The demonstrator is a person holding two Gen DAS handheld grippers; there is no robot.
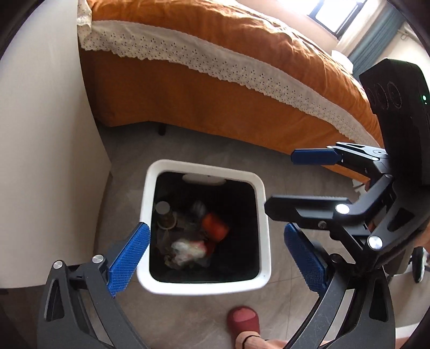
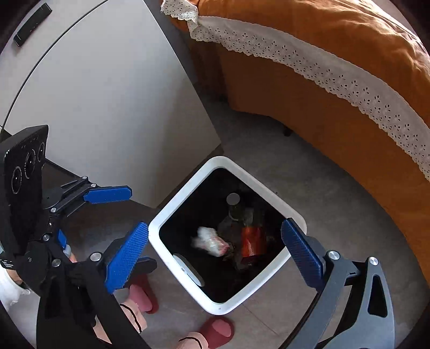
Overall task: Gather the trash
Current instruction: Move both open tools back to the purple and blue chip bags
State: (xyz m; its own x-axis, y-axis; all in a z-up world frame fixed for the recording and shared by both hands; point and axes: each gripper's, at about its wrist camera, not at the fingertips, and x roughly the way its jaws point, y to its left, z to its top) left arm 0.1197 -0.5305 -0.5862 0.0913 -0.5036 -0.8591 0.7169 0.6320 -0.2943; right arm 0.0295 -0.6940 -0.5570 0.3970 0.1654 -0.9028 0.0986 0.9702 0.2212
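Observation:
A white square trash bin with a black liner stands on the floor beside the bed; it also shows in the right wrist view. Inside lie a crumpled white wrapper, blurred in both views, a red can and a bottle with a grey cap. My left gripper is open and empty above the bin. My right gripper is open and empty above the bin; it shows in the left wrist view at the right.
An orange bed with a white lace trim runs behind the bin. A white table with a black remote stands left of it. The person's feet in red slippers stand in front of the bin.

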